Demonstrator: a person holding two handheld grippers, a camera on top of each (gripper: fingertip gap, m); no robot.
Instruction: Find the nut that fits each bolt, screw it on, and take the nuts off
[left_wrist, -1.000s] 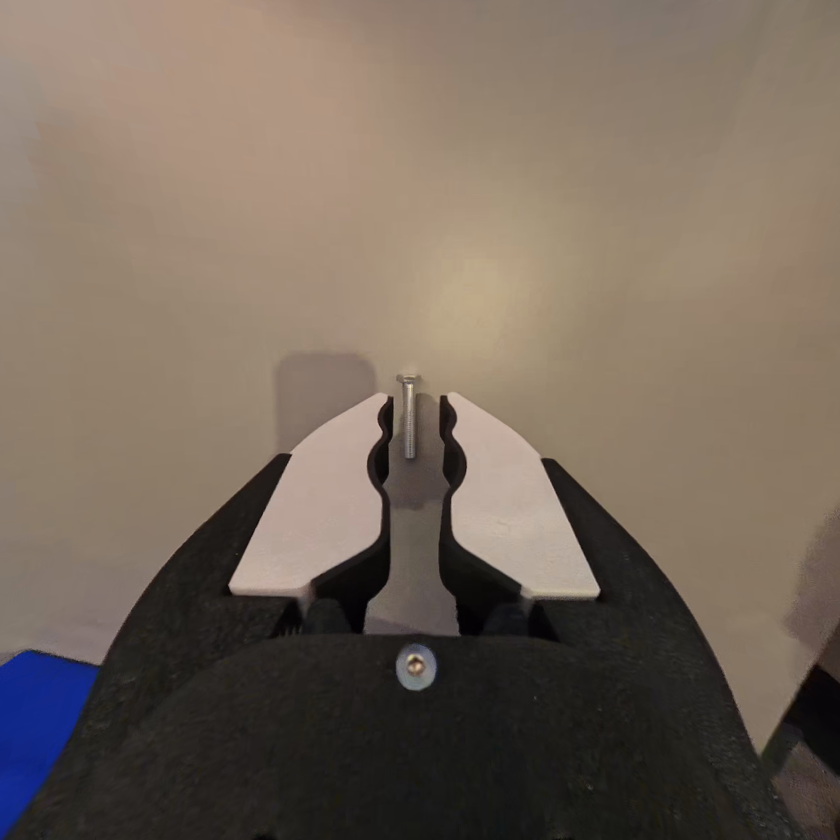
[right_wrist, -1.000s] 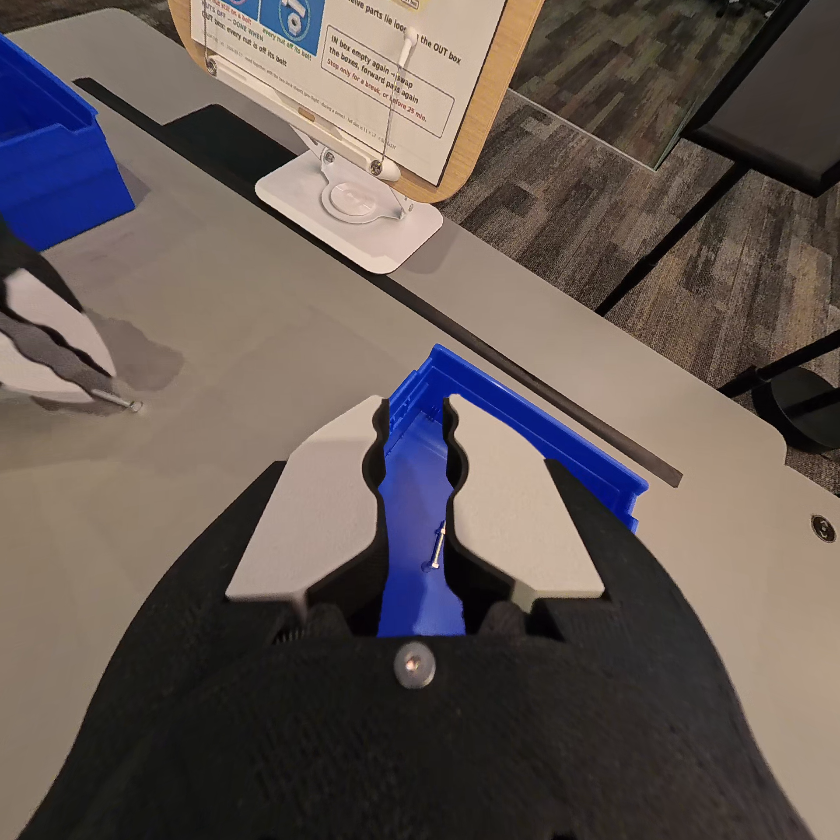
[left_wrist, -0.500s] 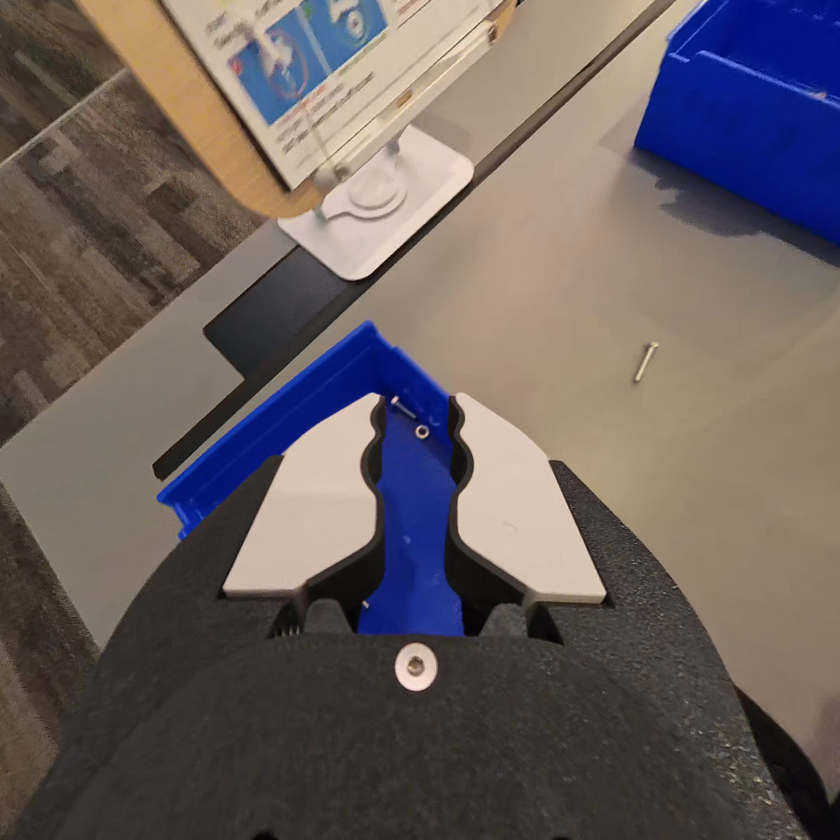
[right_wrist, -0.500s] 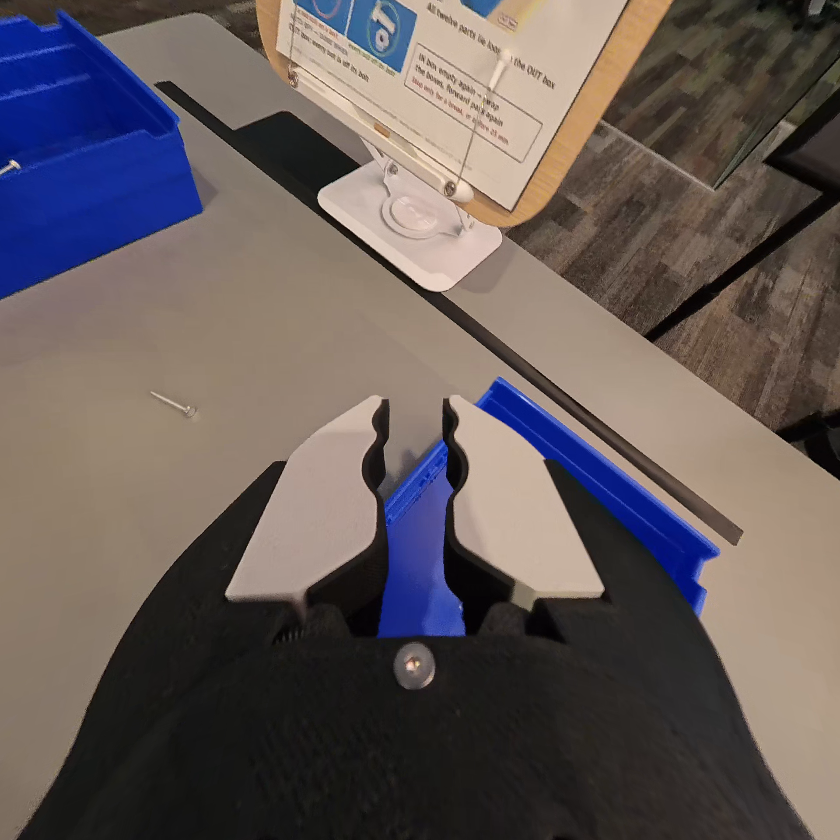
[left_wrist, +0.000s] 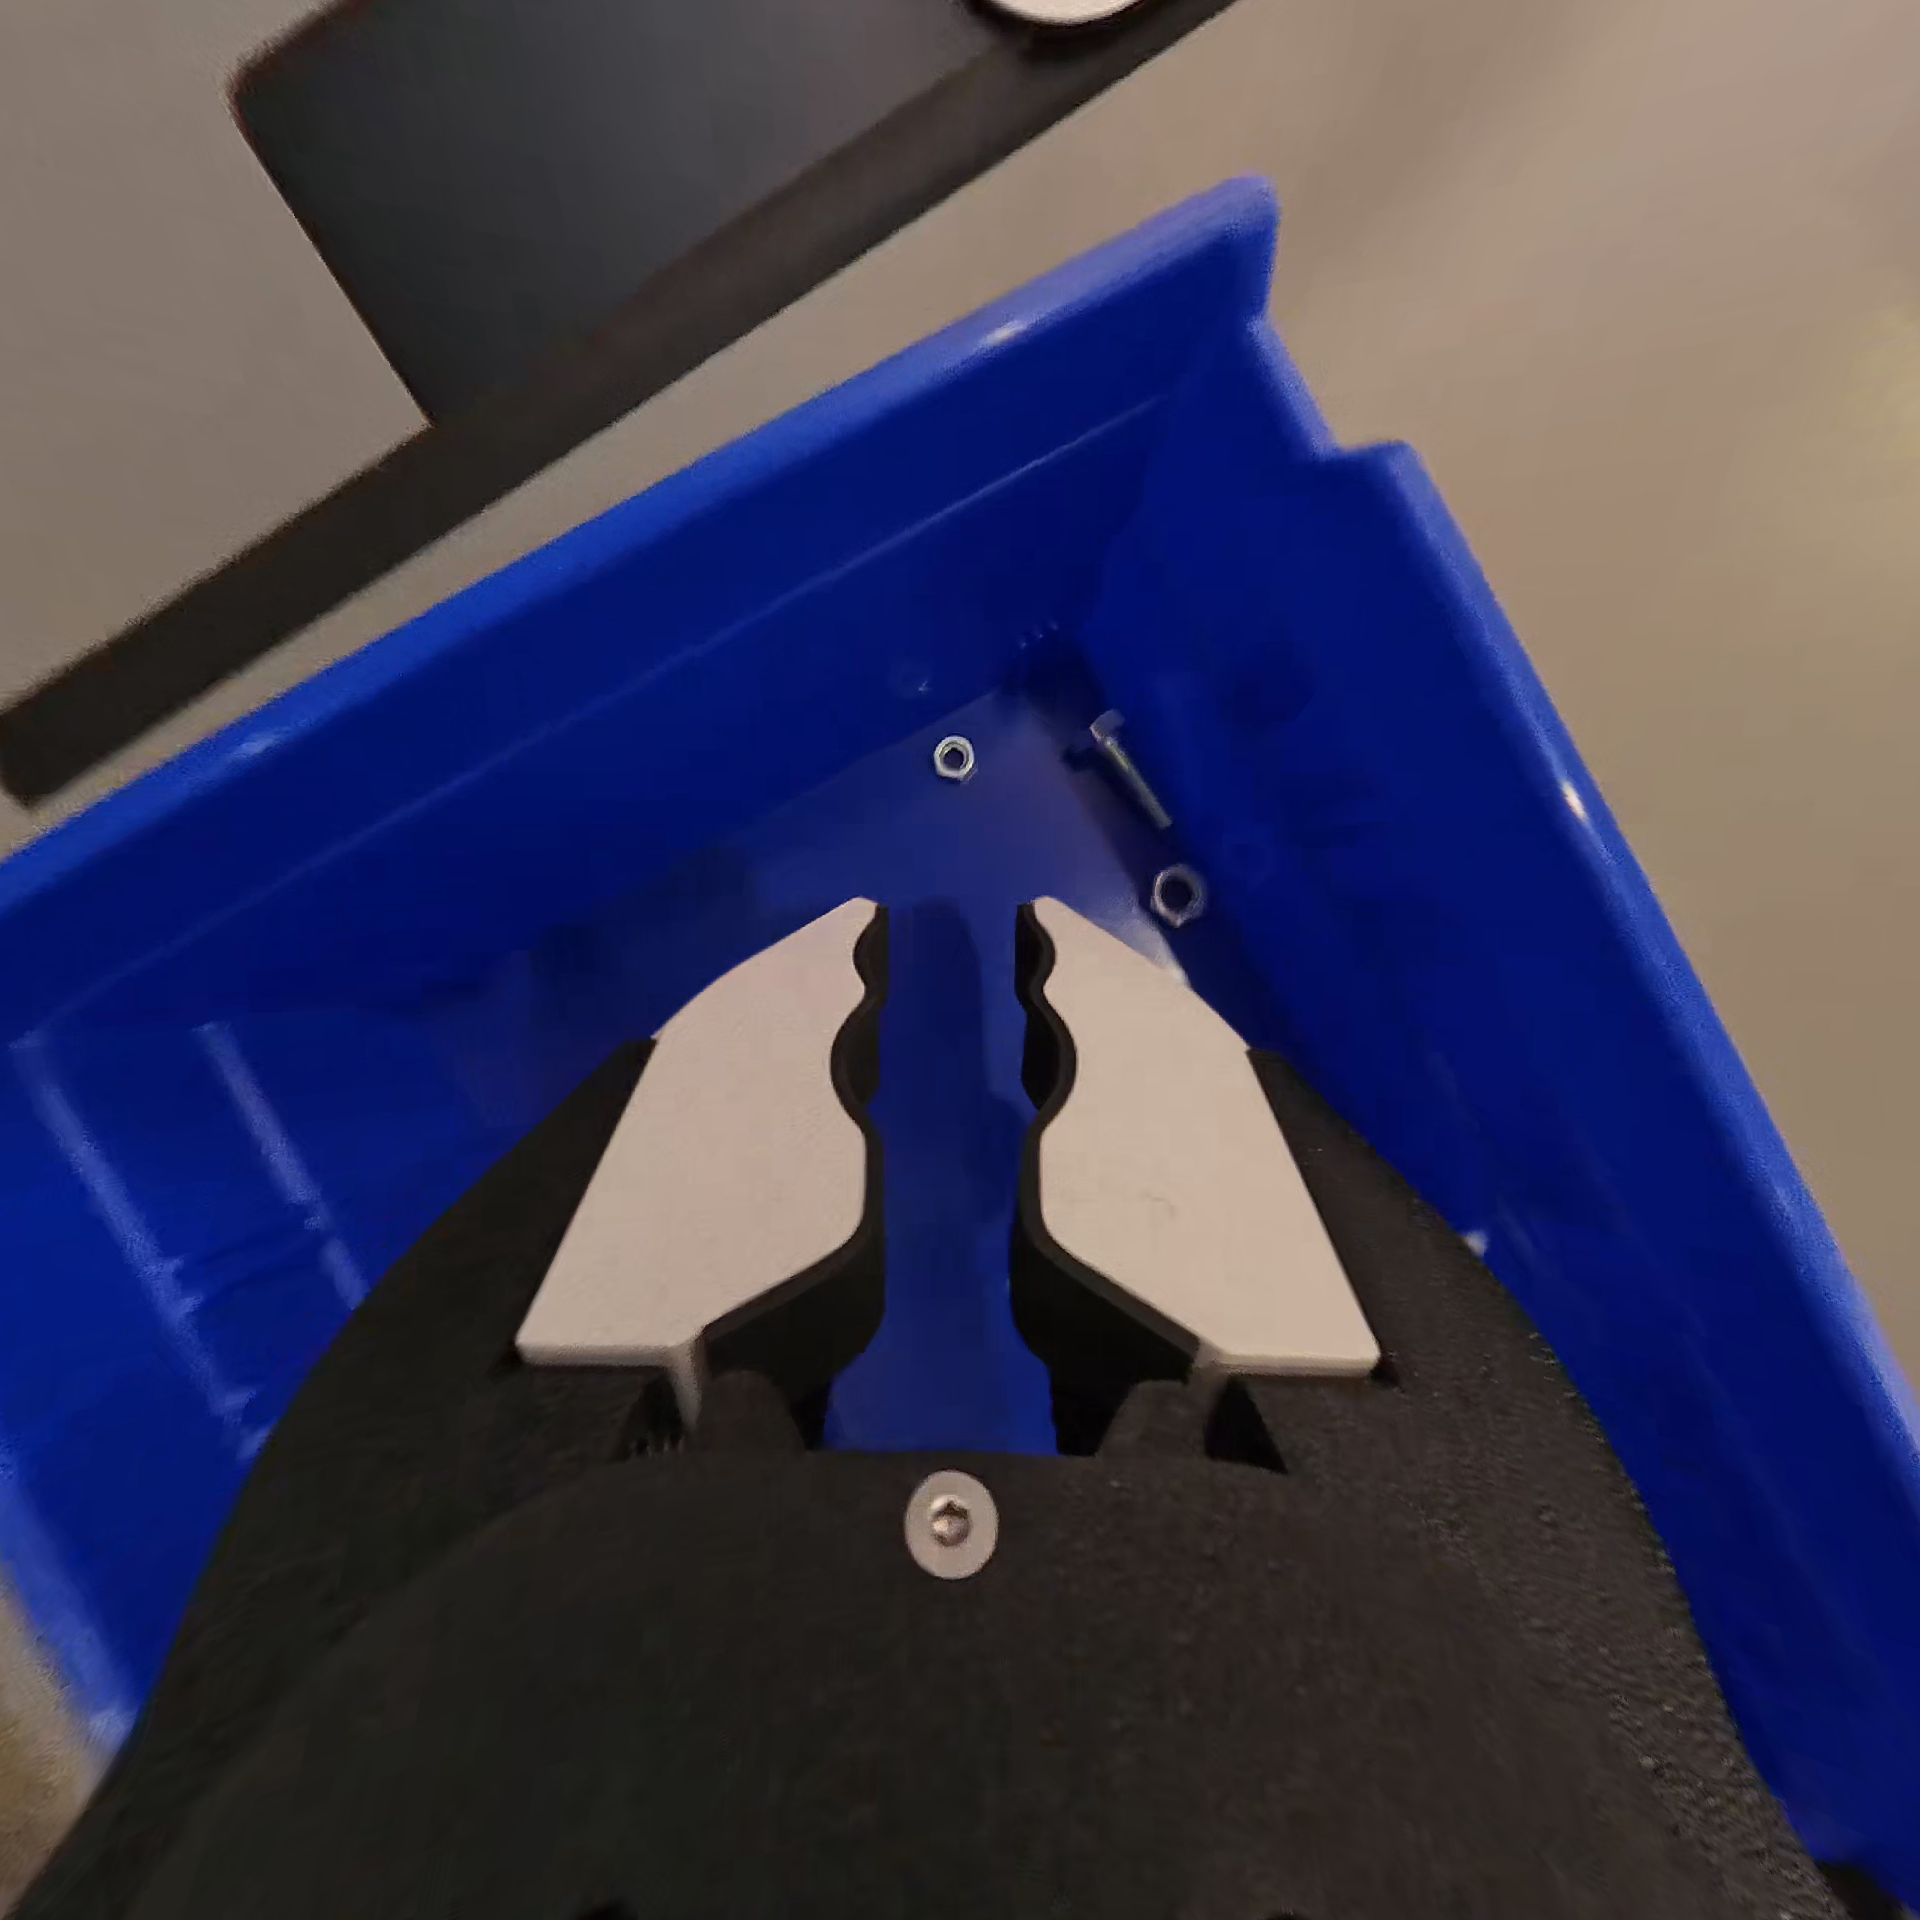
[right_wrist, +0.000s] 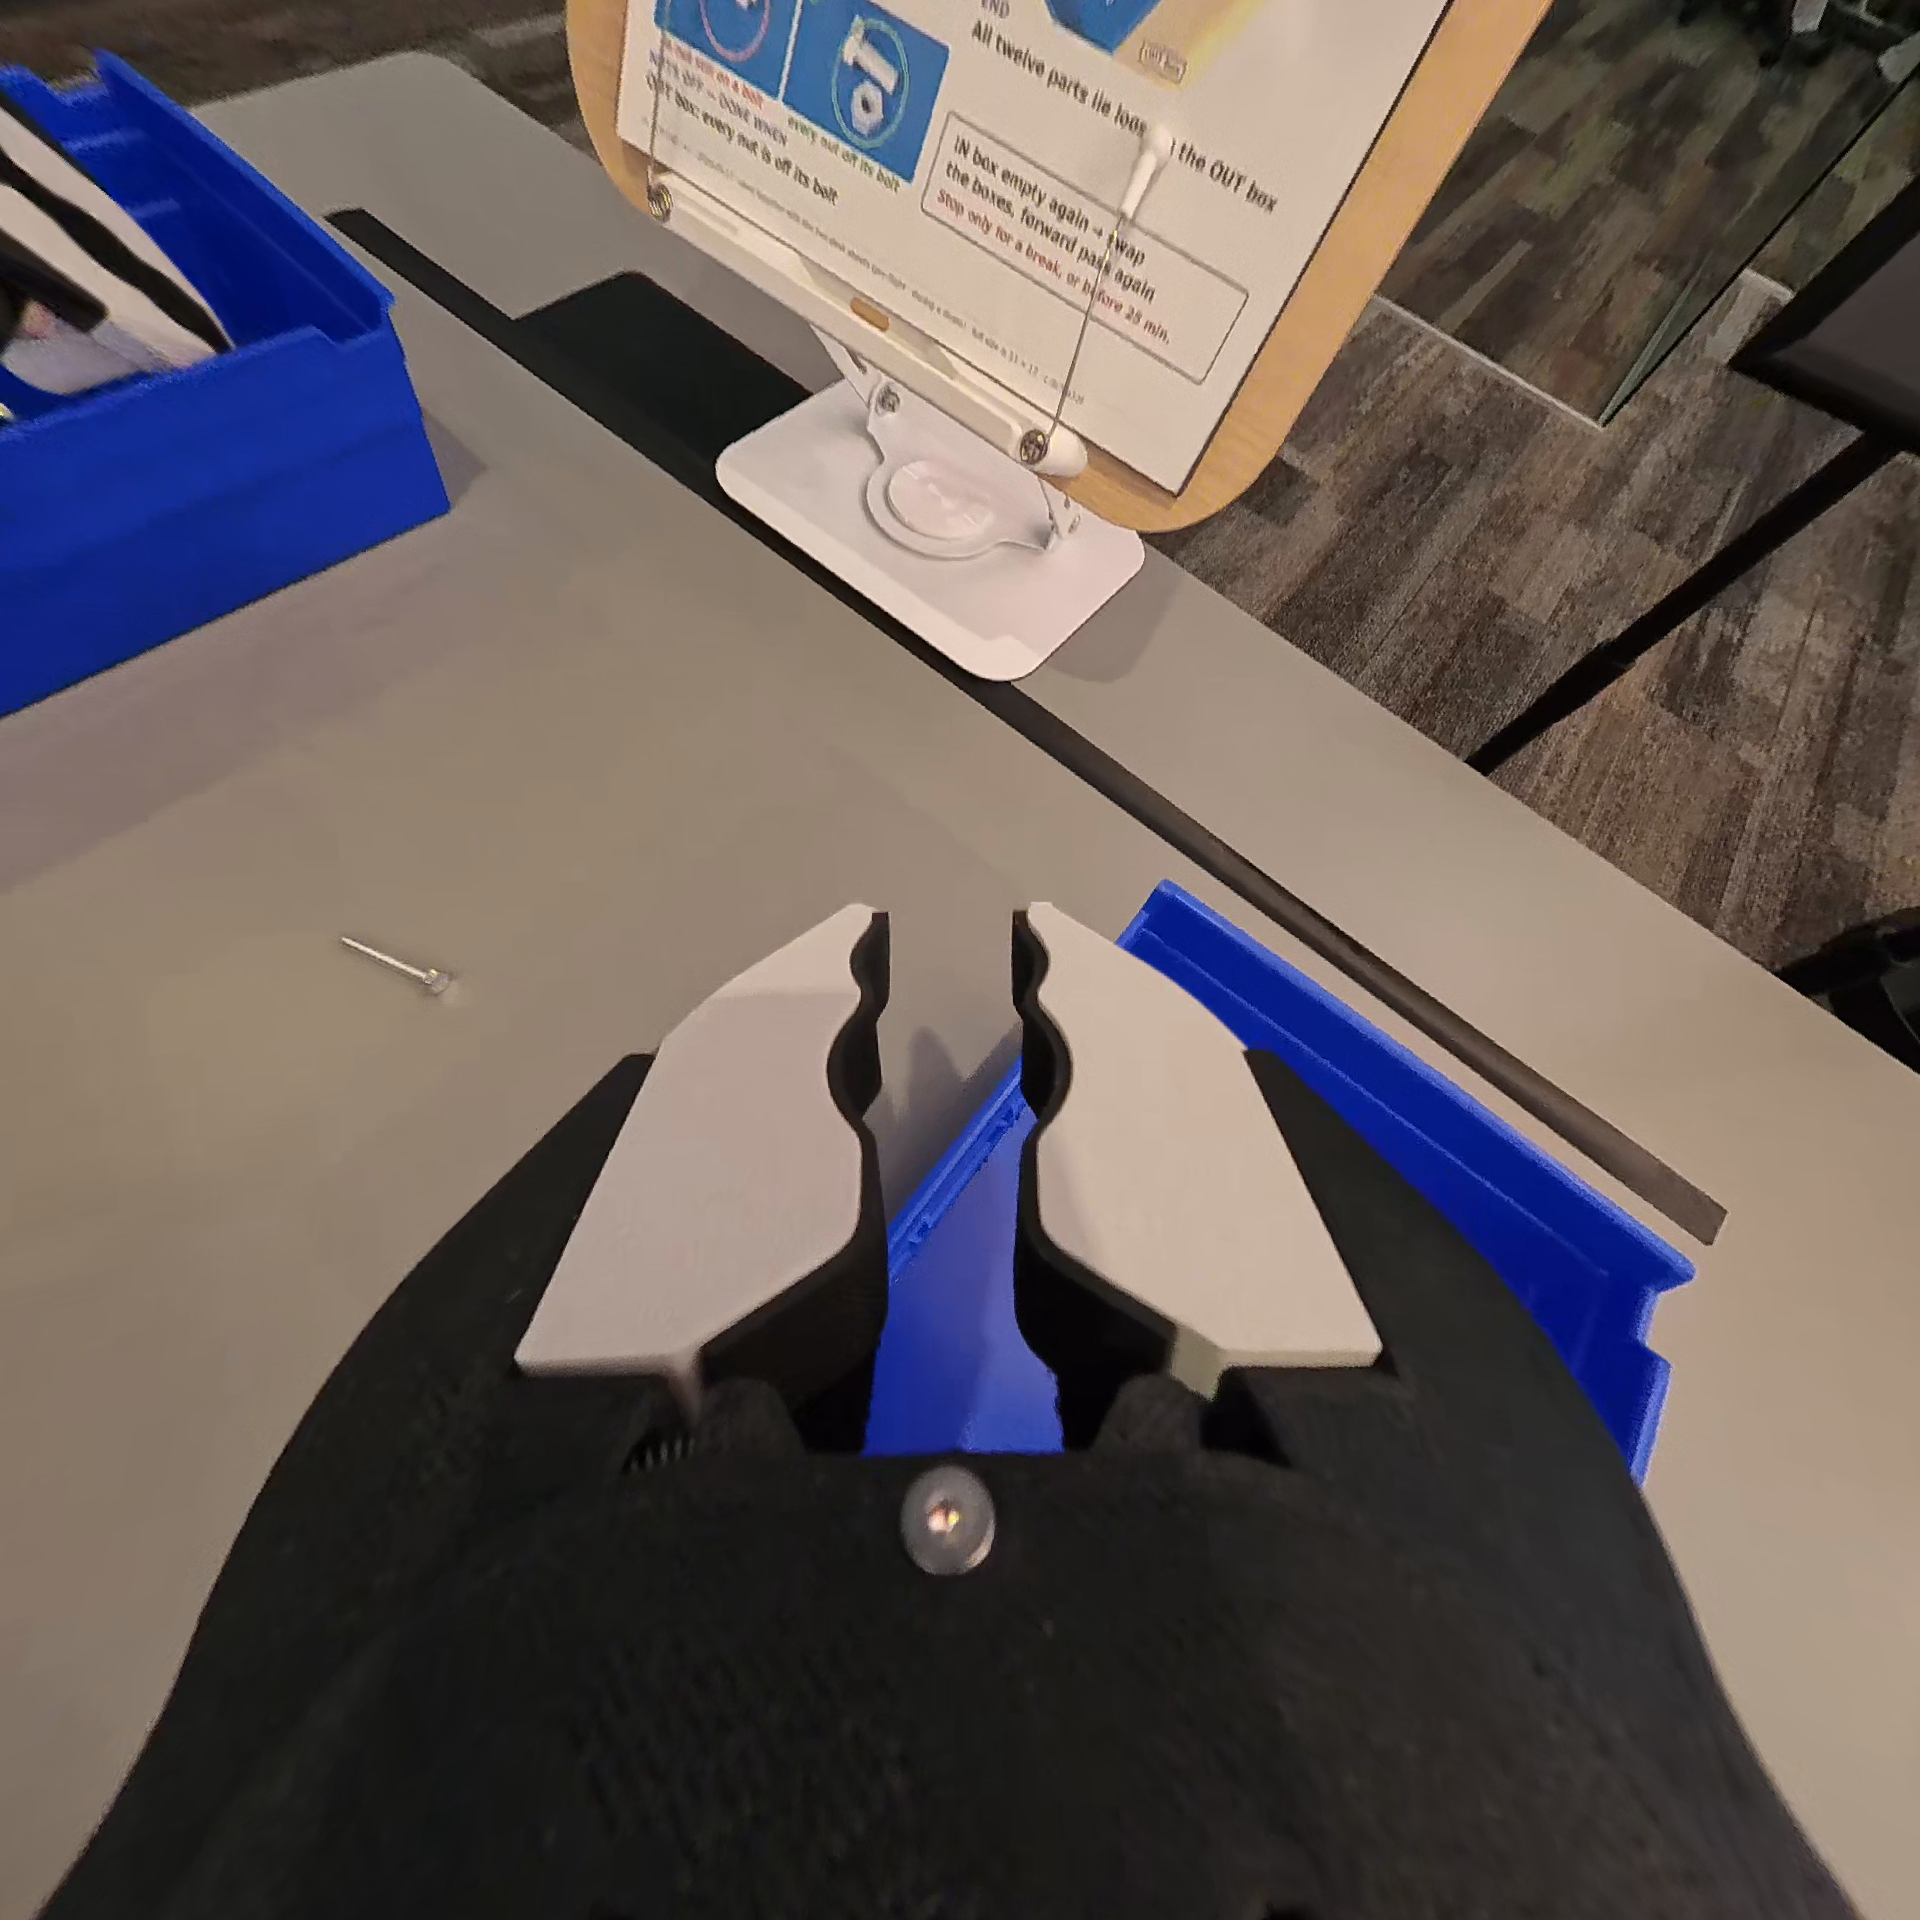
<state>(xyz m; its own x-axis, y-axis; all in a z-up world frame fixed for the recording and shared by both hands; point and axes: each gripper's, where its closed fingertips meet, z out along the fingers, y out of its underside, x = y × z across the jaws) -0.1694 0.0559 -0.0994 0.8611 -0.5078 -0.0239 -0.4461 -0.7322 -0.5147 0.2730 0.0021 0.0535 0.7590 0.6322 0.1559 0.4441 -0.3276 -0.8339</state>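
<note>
Two nuts flank bolt in bin.

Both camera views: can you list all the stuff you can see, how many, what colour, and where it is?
Bins: 2, blue; one under the left gripper, one under the right gripper.
Nuts: 2, silver; smaller nut and larger nut in the left bin's corner.
Short bolt: 1, silver, same corner.
Long bolt: 1, silver, on the table.
Table: 1, grey.
Sign stand: 1, white base, table's far edge.
Left gripper: open, empty.
Right gripper: open, empty.
</note>
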